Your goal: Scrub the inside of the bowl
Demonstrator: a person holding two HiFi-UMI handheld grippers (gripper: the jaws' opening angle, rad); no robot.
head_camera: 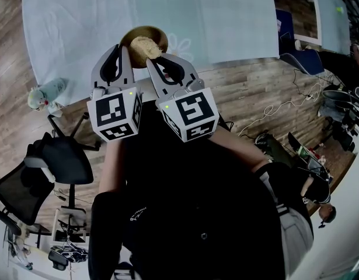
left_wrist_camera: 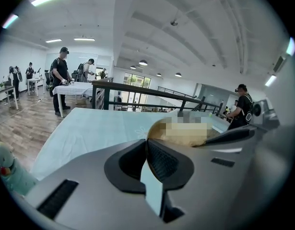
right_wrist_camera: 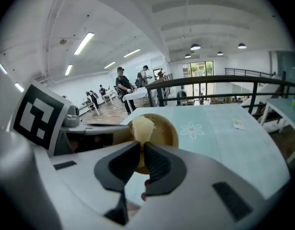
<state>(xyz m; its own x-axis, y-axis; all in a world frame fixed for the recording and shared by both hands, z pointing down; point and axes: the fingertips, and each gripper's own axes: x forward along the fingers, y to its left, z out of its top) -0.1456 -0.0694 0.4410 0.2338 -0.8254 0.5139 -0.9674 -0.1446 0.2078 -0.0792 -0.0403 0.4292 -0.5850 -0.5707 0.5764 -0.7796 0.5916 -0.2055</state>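
At the table's near edge, left gripper (head_camera: 122, 50) had jaws nearly together, pinching the left rim of the wooden bowl (head_camera: 160, 38). Right gripper (head_camera: 158, 57) jaws were clamped on a pale fibrous scrub pad (head_camera: 144, 46), with the pad down inside the bowl. The bowl sat on a light-blue tablecloth (head_camera: 226, 22). Further back, a person (left_wrist_camera: 60, 78) stood at another table.

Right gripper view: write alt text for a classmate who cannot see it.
The right gripper's fingers are shut on a pale fibrous scrubber, holding it over a wooden bowl. The bowl sits on a light blue tablecloth with a flower print; people stand in a hall behind.
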